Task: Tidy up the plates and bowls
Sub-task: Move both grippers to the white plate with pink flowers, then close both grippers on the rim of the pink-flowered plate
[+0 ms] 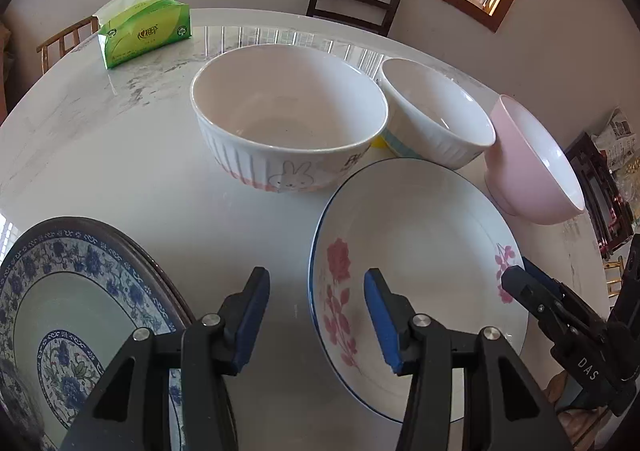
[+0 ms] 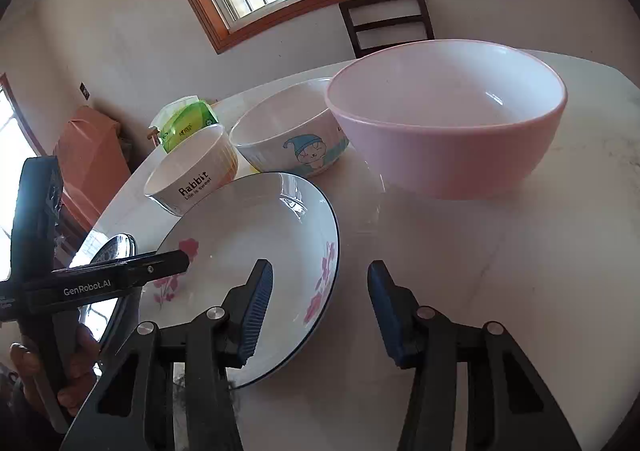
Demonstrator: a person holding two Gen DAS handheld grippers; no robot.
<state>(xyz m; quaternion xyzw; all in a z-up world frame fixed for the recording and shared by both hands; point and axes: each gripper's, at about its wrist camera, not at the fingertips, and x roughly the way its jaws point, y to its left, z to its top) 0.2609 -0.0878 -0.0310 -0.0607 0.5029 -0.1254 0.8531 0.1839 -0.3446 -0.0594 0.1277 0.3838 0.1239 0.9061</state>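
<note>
A round white marble table (image 1: pixel 120 155) carries all the dishes. Near its left front edge a blue-and-white patterned plate (image 1: pixel 68 315) is seen stacked on a darker one. Beside it toward the middle front lies a white plate with pink flowers (image 1: pixel 420 243) and a thin blue rim, also seen in the right wrist view (image 2: pixel 248 251). Behind the two plates, toward the table's centre, stands the large ribbed rabbit bowl (image 1: pixel 288 119), marked "Rabbit" on its side (image 2: pixel 192 175). Just to its right a smaller white bowl with a cartoon figure (image 2: pixel 296 139) is set, close beside it or touching. Farther right, toward the right edge, the pink bowl (image 2: pixel 444 119) stands upright, just behind the flowered plate's rim. At the far left edge a green tissue pack (image 1: pixel 144 31) is placed.

The left gripper (image 1: pixel 316 315) is held above the table's front, its blue-padded fingers spread apart and empty, one over the flowered plate's left rim. The right gripper (image 2: pixel 320 311) is likewise held with fingers apart and empty, straddling that plate's right rim.
</note>
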